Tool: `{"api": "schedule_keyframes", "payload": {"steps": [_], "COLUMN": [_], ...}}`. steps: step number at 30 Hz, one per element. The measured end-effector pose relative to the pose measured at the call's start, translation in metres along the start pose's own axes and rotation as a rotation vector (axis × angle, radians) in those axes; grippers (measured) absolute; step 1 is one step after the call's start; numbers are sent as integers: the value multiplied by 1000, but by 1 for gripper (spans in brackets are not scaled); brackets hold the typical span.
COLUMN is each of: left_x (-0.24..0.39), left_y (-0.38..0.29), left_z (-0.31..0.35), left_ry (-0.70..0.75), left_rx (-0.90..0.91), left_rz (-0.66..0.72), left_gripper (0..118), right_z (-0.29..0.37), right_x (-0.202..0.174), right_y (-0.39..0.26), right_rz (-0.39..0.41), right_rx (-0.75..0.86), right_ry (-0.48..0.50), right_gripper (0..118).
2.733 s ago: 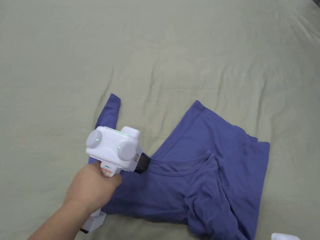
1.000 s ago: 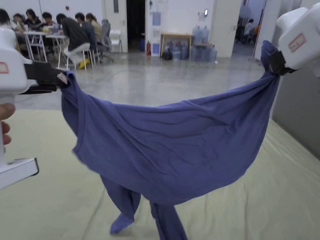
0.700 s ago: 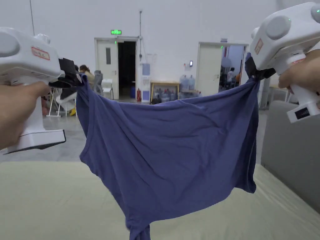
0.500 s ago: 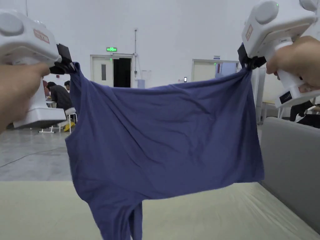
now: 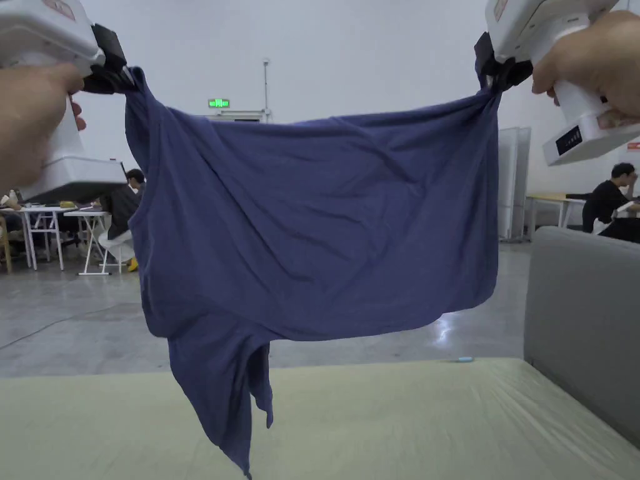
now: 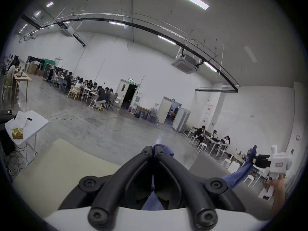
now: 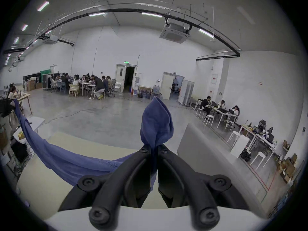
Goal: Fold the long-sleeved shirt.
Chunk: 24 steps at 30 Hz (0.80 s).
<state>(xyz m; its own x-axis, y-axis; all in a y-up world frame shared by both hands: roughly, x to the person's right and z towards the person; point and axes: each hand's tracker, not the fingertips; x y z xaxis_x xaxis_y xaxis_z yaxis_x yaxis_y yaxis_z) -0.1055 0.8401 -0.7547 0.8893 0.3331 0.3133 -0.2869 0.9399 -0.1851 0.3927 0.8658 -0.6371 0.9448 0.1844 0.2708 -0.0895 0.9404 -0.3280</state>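
The blue long-sleeved shirt (image 5: 312, 219) hangs stretched in the air between both grippers, above the pale green table (image 5: 406, 425). My left gripper (image 5: 128, 78) is shut on its upper left corner, my right gripper (image 5: 497, 81) on its upper right corner. A sleeve (image 5: 225, 400) dangles from the lower left, its tip near the table. In the left gripper view the jaws (image 6: 154, 151) pinch blue cloth (image 6: 164, 148), and the right gripper (image 6: 254, 159) shows far right. In the right gripper view the gripper (image 7: 154, 147) clamps a bunched tuft of shirt (image 7: 156, 123).
A grey padded panel (image 5: 581, 325) stands along the table's right side. Beyond the table lies a concrete floor (image 5: 75, 319) with people seated at tables at far left (image 5: 119, 212) and far right (image 5: 609, 197).
From lying flat on the table, the shirt has been lifted by both grippers. In the last second both grippers rose higher and the shirt's hem lifted off the table.
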Motion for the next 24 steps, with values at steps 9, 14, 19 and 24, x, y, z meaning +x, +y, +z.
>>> {"api": "schedule_keyframes", "payload": {"steps": [9,14,19,24], "left_x": [-68,-101,-116,-126], "left_y": [-226,-354,-454,-514], "left_z": [-32,18,120,221], "left_ry": [50,27,-3,-29], "left_rx": [-333,-450,-577,-693], "left_rz": [63,8,-89,-84], "left_gripper": [0,0,0,0], "right_z": [-77,-75,-20,53], "right_x": [-26,-31,-31,-20], "right_y": [-233,-402,-532,-617], "right_rz": [-77,-65,-121,-145], "right_rx": [-261,-412,-537,-627], "right_ry": [212,276,343,357], "right_gripper": [6,6,6,6]}}
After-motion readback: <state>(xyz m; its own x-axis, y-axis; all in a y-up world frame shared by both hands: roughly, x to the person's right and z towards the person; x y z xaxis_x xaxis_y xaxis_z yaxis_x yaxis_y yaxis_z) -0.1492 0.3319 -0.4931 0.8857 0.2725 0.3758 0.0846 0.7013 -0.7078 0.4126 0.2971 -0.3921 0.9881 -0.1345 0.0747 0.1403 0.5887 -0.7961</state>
